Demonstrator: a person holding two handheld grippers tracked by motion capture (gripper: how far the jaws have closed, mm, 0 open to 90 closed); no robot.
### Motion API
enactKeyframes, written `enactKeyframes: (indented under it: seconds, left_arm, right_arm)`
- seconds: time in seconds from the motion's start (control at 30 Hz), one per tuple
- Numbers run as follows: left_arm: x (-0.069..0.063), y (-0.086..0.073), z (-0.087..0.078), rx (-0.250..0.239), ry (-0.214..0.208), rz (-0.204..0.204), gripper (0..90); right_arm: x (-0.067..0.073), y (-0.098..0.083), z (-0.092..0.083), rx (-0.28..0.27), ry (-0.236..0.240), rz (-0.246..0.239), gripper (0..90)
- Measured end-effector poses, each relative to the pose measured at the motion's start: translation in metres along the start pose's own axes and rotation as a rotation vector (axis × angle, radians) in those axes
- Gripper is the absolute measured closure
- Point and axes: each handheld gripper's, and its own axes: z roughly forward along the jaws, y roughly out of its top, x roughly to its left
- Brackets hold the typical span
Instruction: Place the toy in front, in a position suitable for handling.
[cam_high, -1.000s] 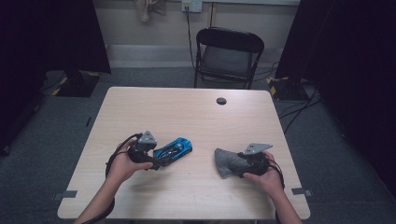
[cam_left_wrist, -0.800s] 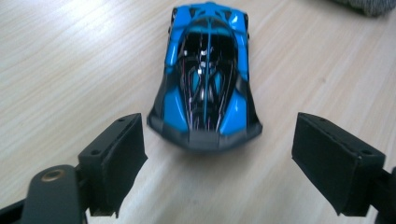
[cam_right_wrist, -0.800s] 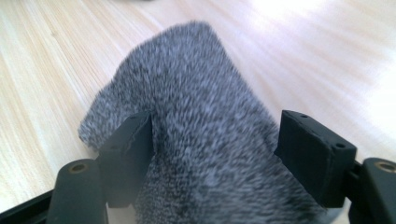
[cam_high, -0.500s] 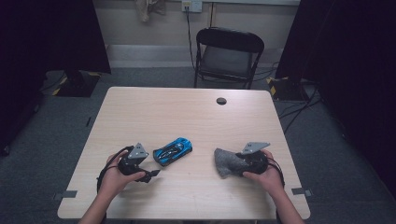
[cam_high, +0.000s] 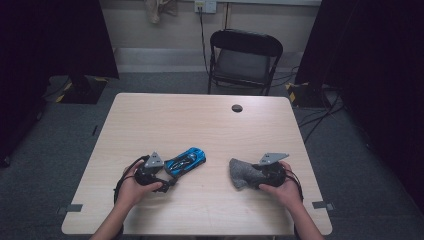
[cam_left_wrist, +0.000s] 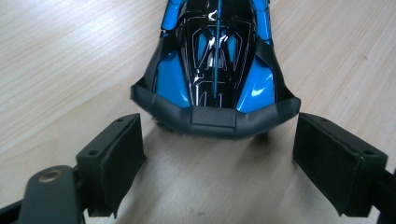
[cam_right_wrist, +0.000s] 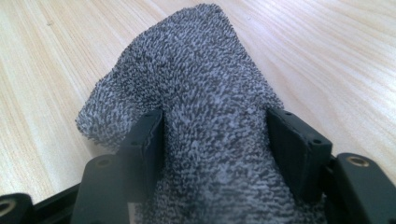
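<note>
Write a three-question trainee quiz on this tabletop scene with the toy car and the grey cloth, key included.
1. True or false: the left gripper has its jaws clamped on the blue toy car.
2. Which thing sits between the pads of the right gripper? A) grey cloth B) toy car C) a chair
3. Fill in: at the far edge of the table lies a small dark round ____.

Key
1. False: the jaws stand open, just short of the car's near end, with bare wood between them.
2. A: both pads press into the bunched cloth.
3. Disc; what it is cannot be told.
</note>
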Motion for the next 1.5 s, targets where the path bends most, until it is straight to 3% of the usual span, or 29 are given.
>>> enactKeyframes:
  seconds: [0.17,0.5,0.8,0.9,0.97,1.0,1.2,1.37,1.5]
  left_arm:
    - [0.003,0.002,0.006,-0.02,0.018,-0.008,15.6]
    - [0.002,0.008,0.012,-0.003,0.017,-0.008,9.3]
    - [-0.001,0.01,0.016,0.014,0.026,-0.016,2.1]
    - [-0.003,0.01,0.015,-0.006,0.011,-0.006,6.5]
    - [-0.003,0.01,0.013,-0.023,0.028,-0.021,20.4]
    - [-0.003,0.009,0.013,-0.029,0.037,-0.033,23.2]
    - [-0.003,0.009,0.012,-0.034,0.039,-0.032,23.8]
    - [-0.003,0.009,0.012,-0.034,0.036,-0.032,24.2]
    - [-0.003,0.009,0.012,-0.033,0.036,-0.031,24.2]
  right_arm:
    - [0.0,-0.001,0.0,-0.009,0.002,0.002,38.0]
    - [0.0,-0.002,0.001,-0.013,0.0,0.002,38.8]
    - [-0.001,-0.001,0.0,-0.005,-0.011,0.018,45.5]
    - [0.0,0.0,0.0,-0.002,-0.015,0.018,46.2]
    - [0.0,0.0,0.0,-0.001,-0.02,0.021,50.7]
    - [-0.001,0.0,-0.001,-0.001,-0.024,0.018,52.9]
    - [0.001,0.005,-0.003,0.01,-0.031,-0.001,63.0]
    - [0.001,0.014,-0.007,-0.006,-0.027,0.026,65.8]
    - [0.006,0.038,-0.008,-0.006,-0.017,-0.005,66.6]
